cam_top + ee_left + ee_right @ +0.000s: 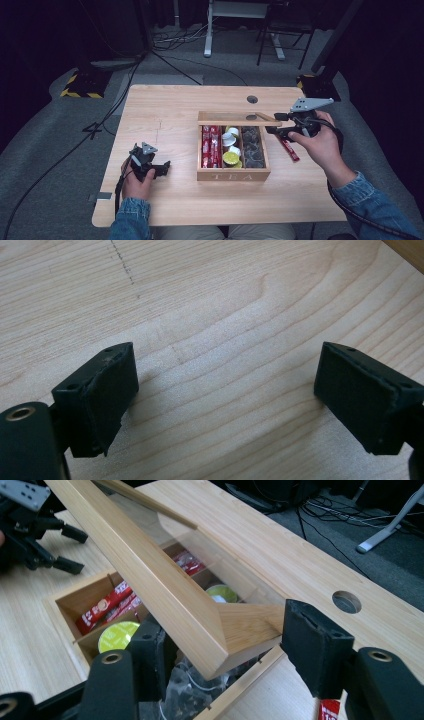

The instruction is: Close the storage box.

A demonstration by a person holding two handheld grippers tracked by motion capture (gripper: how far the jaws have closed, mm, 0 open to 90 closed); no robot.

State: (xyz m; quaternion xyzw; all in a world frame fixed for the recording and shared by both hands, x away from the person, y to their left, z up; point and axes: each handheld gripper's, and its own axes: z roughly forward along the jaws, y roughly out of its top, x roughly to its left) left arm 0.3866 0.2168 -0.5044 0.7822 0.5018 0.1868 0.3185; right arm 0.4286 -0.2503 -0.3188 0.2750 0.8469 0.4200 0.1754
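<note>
A wooden tea box [233,175] stands on the table, its glass-paned lid [235,122] raised at a slant. My right gripper [274,124] comes in from the right, its jaws on either side of the lid's front right corner [220,630]. Both pads lie against the wood and the lid hangs in the air. The box holds red sachets [211,145], round capsules [231,157] and dark packets [252,147]. My left gripper [164,167] rests low over bare table left of the box. Its jaws [225,385] are spread wide with nothing between them.
One red sachet [290,150] lies on the table just right of the box, under my right hand. A round cable hole [252,99] sits in the tabletop behind the box. Cables and stand legs lie on the floor beyond the far edge.
</note>
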